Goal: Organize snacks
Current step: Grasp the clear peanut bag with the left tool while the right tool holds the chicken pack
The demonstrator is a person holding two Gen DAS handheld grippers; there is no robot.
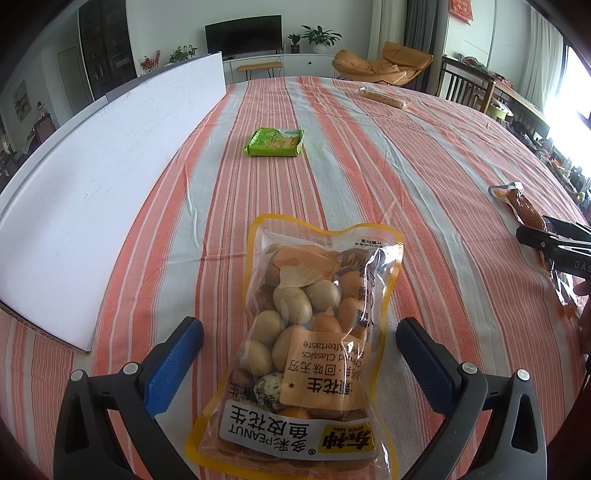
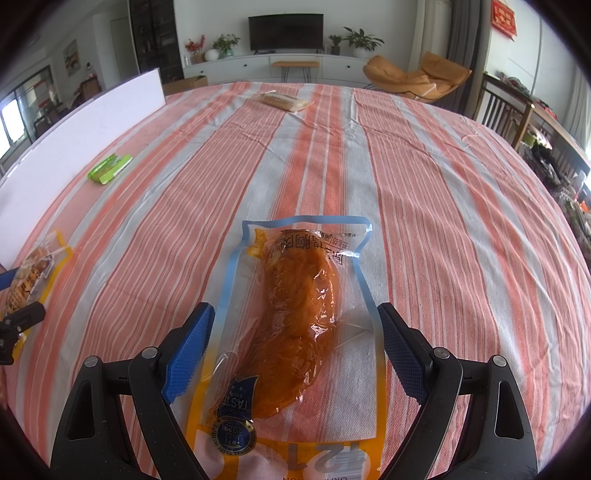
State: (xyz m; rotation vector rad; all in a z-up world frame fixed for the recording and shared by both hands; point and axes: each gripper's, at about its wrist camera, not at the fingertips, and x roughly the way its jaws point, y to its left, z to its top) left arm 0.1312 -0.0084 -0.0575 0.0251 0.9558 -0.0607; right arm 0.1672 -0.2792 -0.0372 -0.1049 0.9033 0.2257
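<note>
Peanut bag (image 1: 306, 339) lies between the spread-apart left fingers (image 1: 173, 365): crinkly, slippery, lumpy; pinch its narrow middle, not the seams.

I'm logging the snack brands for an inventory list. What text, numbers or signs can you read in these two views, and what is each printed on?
"PEANUT", "SINCE 1990", "Classics", "Aftertaste", plus Chinese characters: peanut bag, lying between the left tool fingers.
"2023", "TAST", large "12": chicken pouch, between the right tool fingers.
"DAS": right tool's body, seen from the left wrist.
Green packet and red wall sign: too small to read.
</note>
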